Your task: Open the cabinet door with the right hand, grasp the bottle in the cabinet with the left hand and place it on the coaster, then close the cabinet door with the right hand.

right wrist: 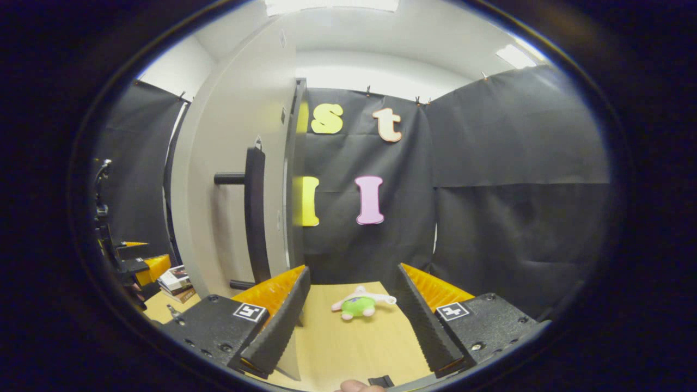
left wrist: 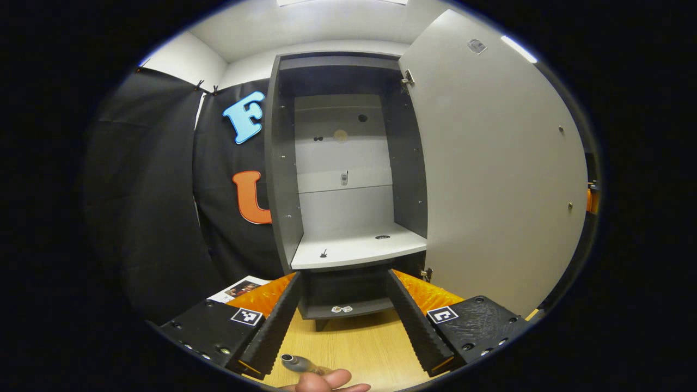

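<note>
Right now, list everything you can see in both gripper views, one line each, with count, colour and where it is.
cabinet: one, dark grey shell with pale grey back, standing on the table, straight ahead in the left gripper view.
cabinet door: one, pale grey, swung open to the right of the cabinet.
shelf: one, pale grey, low inside the cabinet.
door handle: one, black bar, upright on the door's outer face in the right gripper view.
table: one, light wood, under both grippers.
soft toy: one, green and white, lying on the table by the black cloth.
booklets: a small stack, mixed colours, at the table's left edge.
left gripper: one, fingers spread, facing the cabinet.
right gripper: one, fingers spread, beside the open door.
</note>
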{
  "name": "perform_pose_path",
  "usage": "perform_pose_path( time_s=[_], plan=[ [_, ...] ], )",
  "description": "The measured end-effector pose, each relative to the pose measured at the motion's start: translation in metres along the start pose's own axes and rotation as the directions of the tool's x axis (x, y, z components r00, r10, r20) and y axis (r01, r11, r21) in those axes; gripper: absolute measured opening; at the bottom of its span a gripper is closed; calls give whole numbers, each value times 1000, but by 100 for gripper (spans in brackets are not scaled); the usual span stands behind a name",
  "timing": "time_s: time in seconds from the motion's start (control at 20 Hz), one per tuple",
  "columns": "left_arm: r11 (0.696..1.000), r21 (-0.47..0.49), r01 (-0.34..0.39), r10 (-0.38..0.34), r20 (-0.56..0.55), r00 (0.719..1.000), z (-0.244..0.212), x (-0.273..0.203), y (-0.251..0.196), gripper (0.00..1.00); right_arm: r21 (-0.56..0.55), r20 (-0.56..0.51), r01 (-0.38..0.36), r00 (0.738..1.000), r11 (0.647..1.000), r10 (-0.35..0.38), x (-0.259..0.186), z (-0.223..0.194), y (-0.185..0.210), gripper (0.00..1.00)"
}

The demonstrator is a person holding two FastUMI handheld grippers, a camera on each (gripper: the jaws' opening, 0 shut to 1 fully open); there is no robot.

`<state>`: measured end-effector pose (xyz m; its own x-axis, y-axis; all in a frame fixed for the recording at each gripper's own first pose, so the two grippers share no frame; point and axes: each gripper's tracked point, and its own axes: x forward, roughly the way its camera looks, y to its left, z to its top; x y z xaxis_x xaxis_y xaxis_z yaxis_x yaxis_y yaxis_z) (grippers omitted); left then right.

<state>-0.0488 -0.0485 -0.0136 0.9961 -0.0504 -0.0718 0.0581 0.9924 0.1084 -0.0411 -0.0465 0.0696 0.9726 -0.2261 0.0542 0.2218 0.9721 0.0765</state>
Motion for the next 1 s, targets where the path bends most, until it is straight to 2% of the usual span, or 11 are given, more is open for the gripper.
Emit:
perform_pose_path(
  time_s=[0.15, 0.2, 0.3, 0.35, 0.4, 0.75, 1.0],
  plan=[
    [1000, -27, -9, 9, 10, 1000, -3, -1, 14, 94, 26, -18, 14, 1000, 1000, -14, -1, 1, 4, 96],
    [999, -36, -9, 9, 4, 1000, -5, -1, 19, 94, 36, -23, 14, 1000, 999, -14, -2, 0, 7, 90],
    [999, -47, -17, 17, -3, 1000, -8, -5, 30, 94, 68, -46, 2, 999, 998, 1, -5, -4, 16, 90],
    [998, -51, -23, 23, -2, 1000, -9, -7, 35, 94, 83, -57, -9, 998, 997, 13, -6, -5, 23, 95],
    [998, -53, -32, 31, -3, 1000, -10, -9, 43, 94, 90, -60, -20, 998, 996, 26, -6, -5, 30, 95],
    [990, -80, -118, 117, -24, 993, -28, -23, 92, 94, 44, -45, -98, 994, 994, 100, -10, -2, 84, 95],
    [979, -111, -170, 165, -52, 985, -41, -35, 113, 94, 121, -75, -160, 983, 980, 170, 5, -8, 120, 95]
  ],
)
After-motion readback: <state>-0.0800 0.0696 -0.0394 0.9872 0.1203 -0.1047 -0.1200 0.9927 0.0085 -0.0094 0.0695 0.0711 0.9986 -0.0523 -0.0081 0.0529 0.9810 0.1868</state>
